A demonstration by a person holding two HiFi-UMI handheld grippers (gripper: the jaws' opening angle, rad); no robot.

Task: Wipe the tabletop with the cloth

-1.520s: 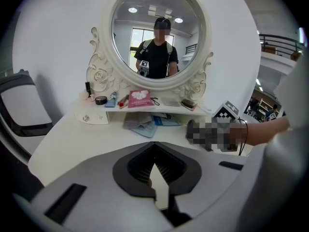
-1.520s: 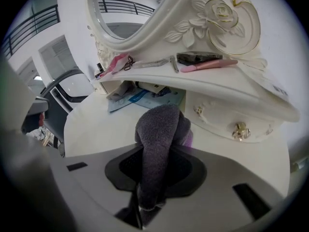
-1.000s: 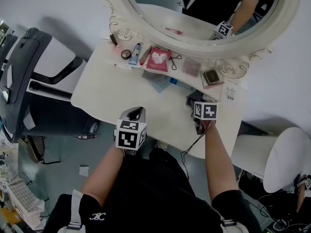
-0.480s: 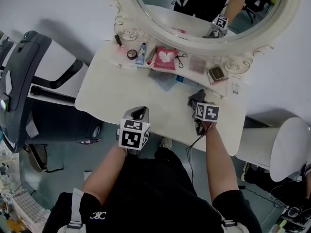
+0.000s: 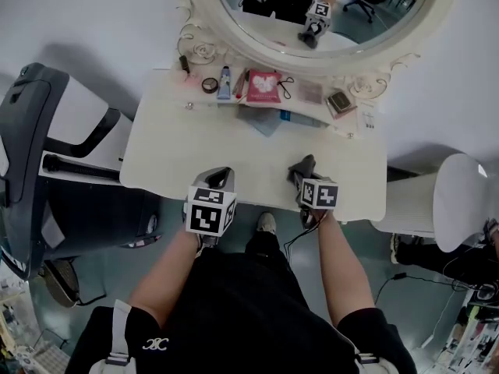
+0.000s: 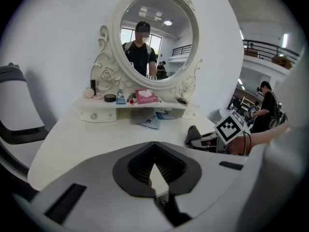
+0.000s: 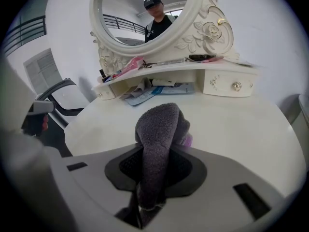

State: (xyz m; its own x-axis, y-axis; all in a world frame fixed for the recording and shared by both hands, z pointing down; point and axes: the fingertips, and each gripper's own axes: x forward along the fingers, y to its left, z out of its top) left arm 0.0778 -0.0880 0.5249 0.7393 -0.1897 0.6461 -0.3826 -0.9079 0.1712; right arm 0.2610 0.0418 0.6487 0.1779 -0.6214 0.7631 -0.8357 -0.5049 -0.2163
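A dark grey cloth (image 7: pixel 159 127) is bunched between the jaws of my right gripper (image 7: pixel 157 151), which is shut on it. In the head view that cloth (image 5: pixel 302 167) rests on the white tabletop (image 5: pixel 195 142) near the front edge, right of centre, just ahead of the right gripper (image 5: pixel 306 179). My left gripper (image 5: pixel 221 176) hovers at the table's front edge, left of the cloth. Its jaws meet at the tips with nothing between them (image 6: pixel 154 146). The left gripper view also catches the cloth (image 6: pixel 194 133) from the side.
Under the oval mirror (image 5: pixel 312 6) runs a shelf with a pink packet (image 5: pixel 263 85), a tube (image 5: pixel 224 82), a small jar (image 5: pixel 209 85) and a compact (image 5: pixel 340 102). Blue-grey papers (image 5: pixel 269 119) lie below it. A black chair (image 5: pixel 31 162) stands left, a white stool (image 5: pixel 460 201) right.
The right gripper has drawn the cloth away from the shelf toward the table's front edge. The left gripper stays at the front edge. The head view has shifted.
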